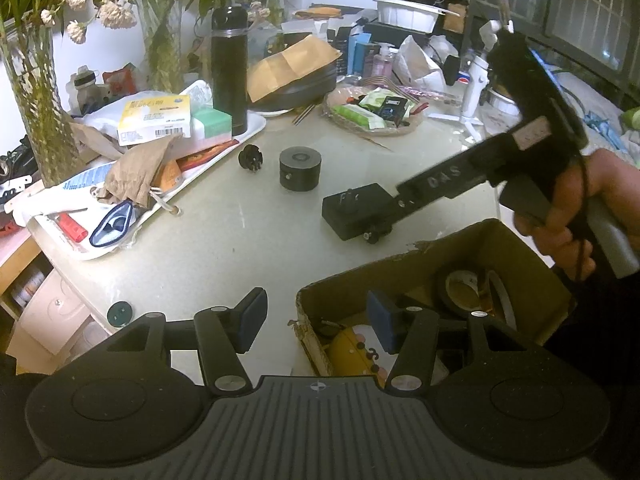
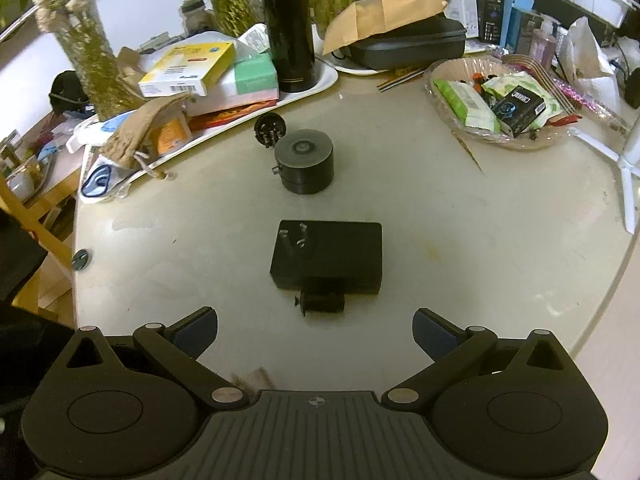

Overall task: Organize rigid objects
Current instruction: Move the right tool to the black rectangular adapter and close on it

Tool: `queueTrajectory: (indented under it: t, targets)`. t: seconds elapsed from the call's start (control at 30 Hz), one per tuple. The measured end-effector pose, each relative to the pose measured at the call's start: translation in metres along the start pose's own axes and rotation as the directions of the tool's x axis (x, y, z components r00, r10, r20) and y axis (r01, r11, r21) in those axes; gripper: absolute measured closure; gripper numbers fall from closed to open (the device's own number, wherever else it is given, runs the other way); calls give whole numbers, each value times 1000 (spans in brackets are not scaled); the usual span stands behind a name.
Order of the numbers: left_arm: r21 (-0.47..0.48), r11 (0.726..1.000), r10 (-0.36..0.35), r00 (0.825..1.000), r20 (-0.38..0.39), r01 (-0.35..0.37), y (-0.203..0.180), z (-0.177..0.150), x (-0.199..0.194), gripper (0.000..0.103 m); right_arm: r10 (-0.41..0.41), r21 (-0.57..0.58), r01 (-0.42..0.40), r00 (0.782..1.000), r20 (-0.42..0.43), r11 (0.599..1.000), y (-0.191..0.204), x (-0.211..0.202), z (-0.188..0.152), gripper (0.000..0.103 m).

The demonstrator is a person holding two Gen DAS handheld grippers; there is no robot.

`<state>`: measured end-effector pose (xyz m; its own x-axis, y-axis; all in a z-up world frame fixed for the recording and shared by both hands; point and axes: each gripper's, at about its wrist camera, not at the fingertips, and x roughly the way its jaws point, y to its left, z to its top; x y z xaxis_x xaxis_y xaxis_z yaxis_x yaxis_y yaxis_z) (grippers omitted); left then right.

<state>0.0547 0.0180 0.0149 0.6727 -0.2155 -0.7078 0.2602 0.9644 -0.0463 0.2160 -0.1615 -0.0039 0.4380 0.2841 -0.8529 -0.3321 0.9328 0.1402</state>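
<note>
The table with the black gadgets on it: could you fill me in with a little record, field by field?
surface: pale round table
nearest item: flat black box with metal prongs on top, lying in front of the right gripper
behind it: black round can, upright, apart from the box
beside the can: small black plug
container: cardboard box holding tape rolls
left gripper: open, over the cardboard box's edge
right gripper: open, empty

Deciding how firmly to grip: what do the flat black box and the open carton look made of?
Flat black box: likely matte hard plastic, with crisp edges, a dull sheen and metal prongs on top. Open carton: brown corrugated cardboard, its rim torn and frayed.
</note>
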Motion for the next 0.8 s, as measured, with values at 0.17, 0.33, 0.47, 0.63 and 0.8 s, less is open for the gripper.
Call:
queueTrajectory:
  t: [0.17,0.33,0.47,0.63,0.8]
  targets:
    - [-20,1000,-2,1000,0,2,2,0,1,49,-4,31,5,1000,-28,1000,-3,21,13,0]
    - [-24,1000,-4,1000,1,4,3,0,1,49,-32,57,35,998,-48,998,-5,40,22,0]
    - [-33,999,-6,1000,2,6,4,1,1,49,-51,77,56,997,-66,996,-5,53,29,0]
    - [-35,999,-5,1000,3,5,3,1,1,49,-86,80,93,993,-87,992,-2,69,35,0]
    - [-36,999,-5,1000,4,5,3,1,1,49,-108,92,118,988,-111,989,-1,85,37,1]
